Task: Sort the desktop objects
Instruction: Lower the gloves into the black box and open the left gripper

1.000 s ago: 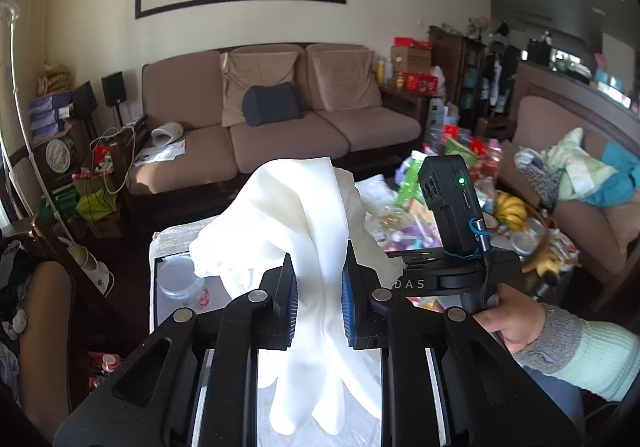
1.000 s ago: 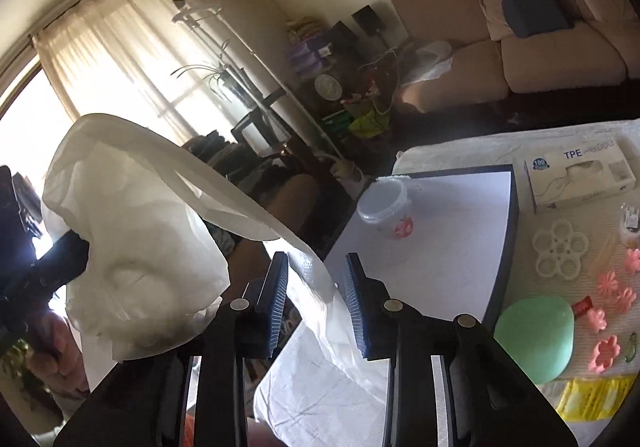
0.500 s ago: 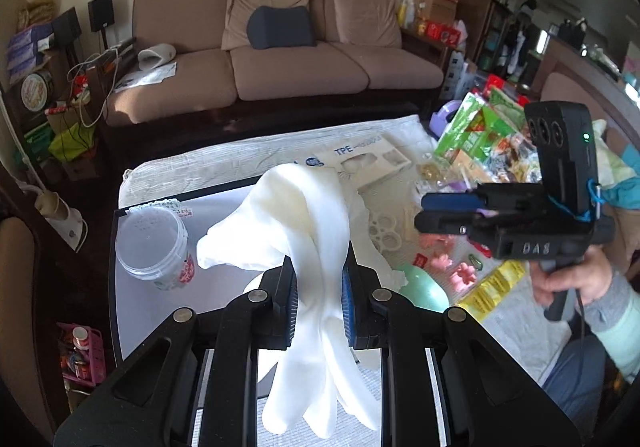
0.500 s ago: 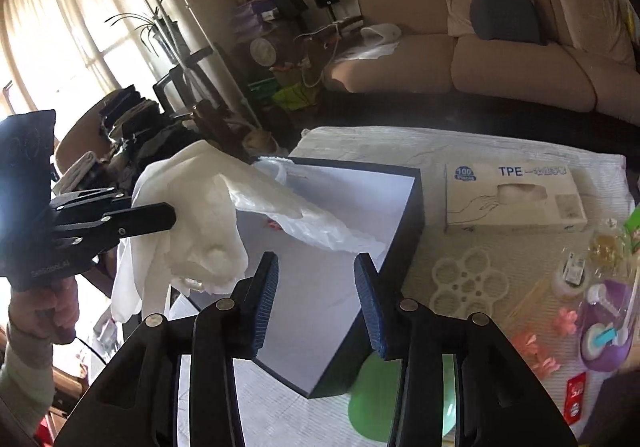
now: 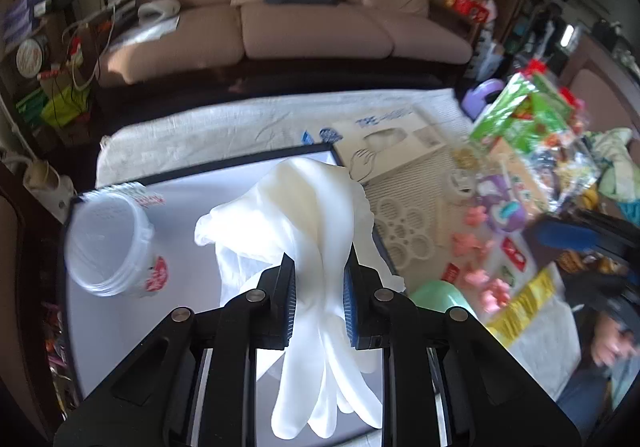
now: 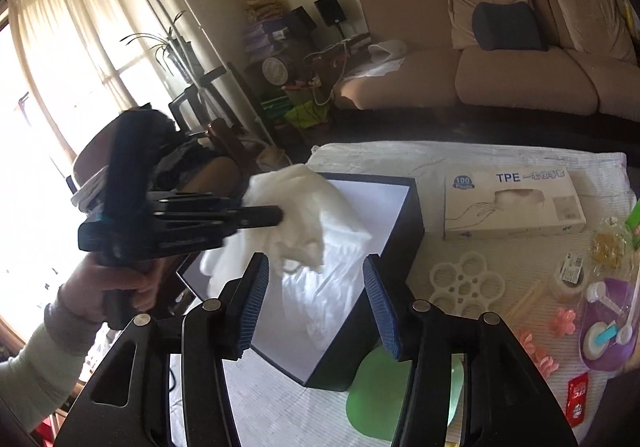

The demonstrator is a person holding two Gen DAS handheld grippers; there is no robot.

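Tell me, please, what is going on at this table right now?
A person is sorting table clutter with two handheld grippers. The left gripper is clamped on a bundle of white disposable gloves, holding it over the black box. The right gripper is open with nothing between its pads, its jaws having just been opening.

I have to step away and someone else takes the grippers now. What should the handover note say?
Left gripper: shut on the white disposable gloves, held over the dark box.
Right gripper: open, nothing between its pads; its jaws have just been opening.
Done: a clear plastic tub already lies inside the box.
Left: release the gloves into the box, then sort the rest on the table: glove carton, white flower tray, green lid, pink clips.
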